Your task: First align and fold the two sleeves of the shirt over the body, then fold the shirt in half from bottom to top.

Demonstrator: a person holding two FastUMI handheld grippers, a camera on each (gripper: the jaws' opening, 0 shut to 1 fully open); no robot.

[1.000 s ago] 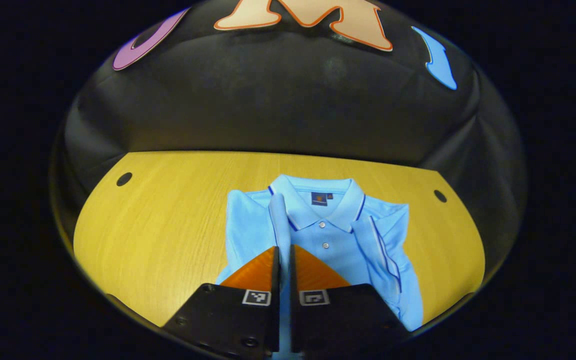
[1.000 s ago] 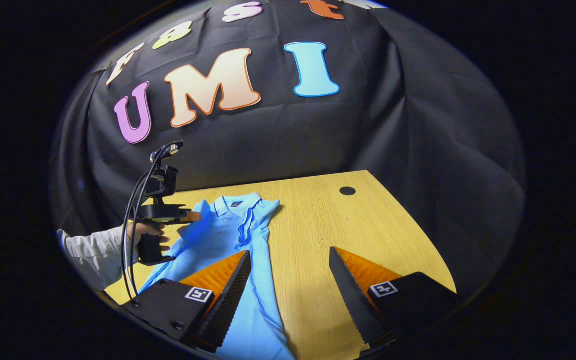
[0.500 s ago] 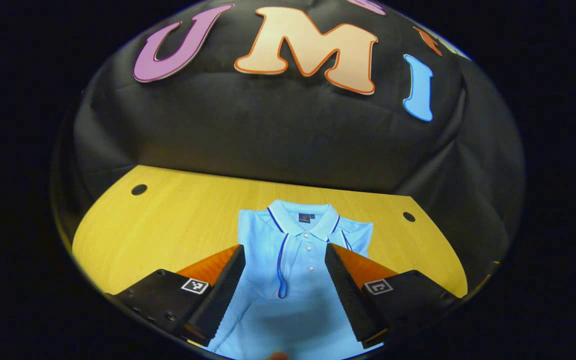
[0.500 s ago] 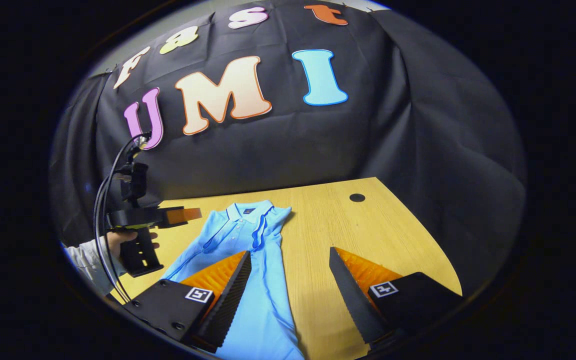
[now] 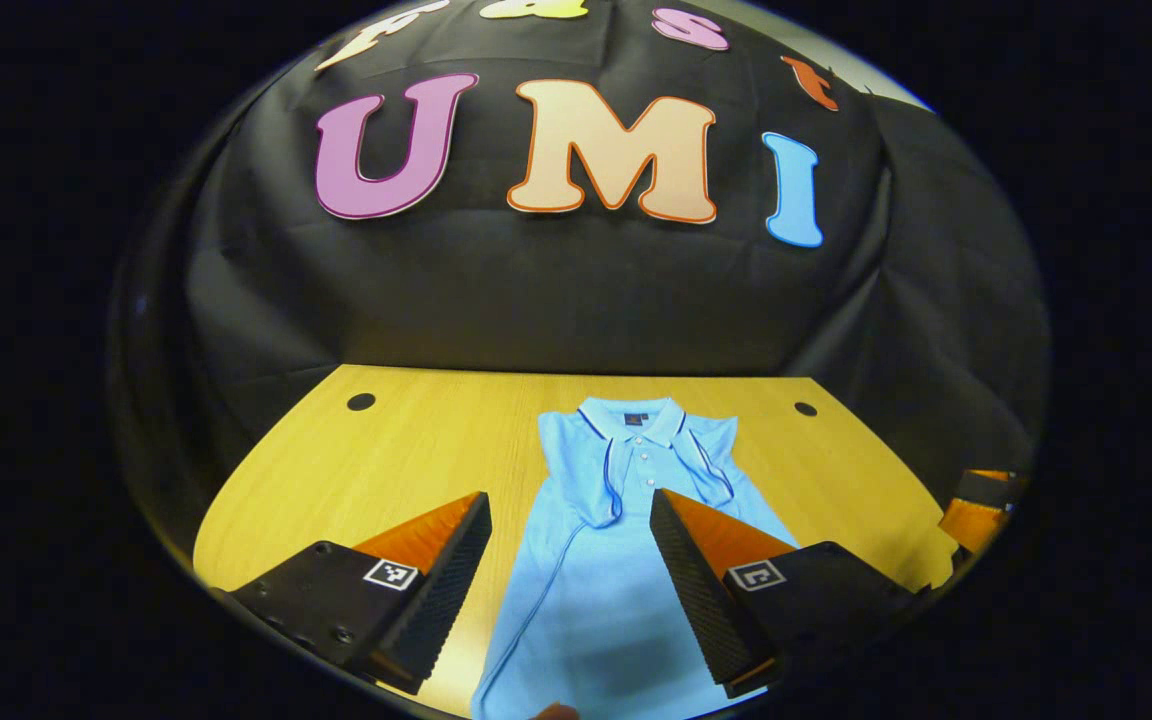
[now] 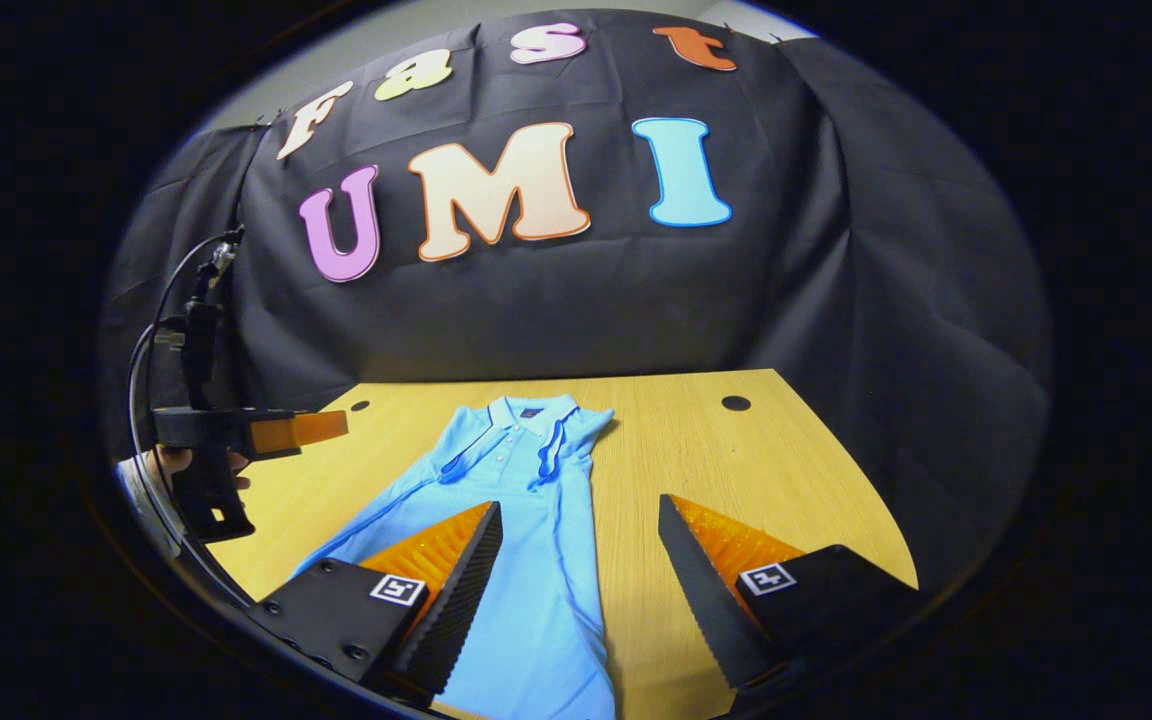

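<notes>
Sleeves are both lying over the body of the shirt (image 5: 604,560) now, and the left gripper (image 5: 570,590), which a second ago was clenched on the near sleeve, has let go and drawn back toward the person. In the left gripper view its jaws stand wide apart with nothing between them but the shirt lying flat on the table (image 5: 356,470) below and ahead, collar at the far end. The lower hem runs under and behind the fingers, out of sight. Off to this gripper's right, the tip of the other tool peeks in at the edge.

In the right gripper view, the right gripper (image 6: 578,590) is likewise spread open and empty, held above the table with the shirt (image 6: 526,560) just ahead and under its left finger. Farther off on its left, the left gripper (image 6: 236,440) hovers above the table in a hand (image 6: 171,462), clear of the cloth.

Sleeve step looks finished to me; the bottom-to-top fold is next, and both tools need to reach the hem.
</notes>
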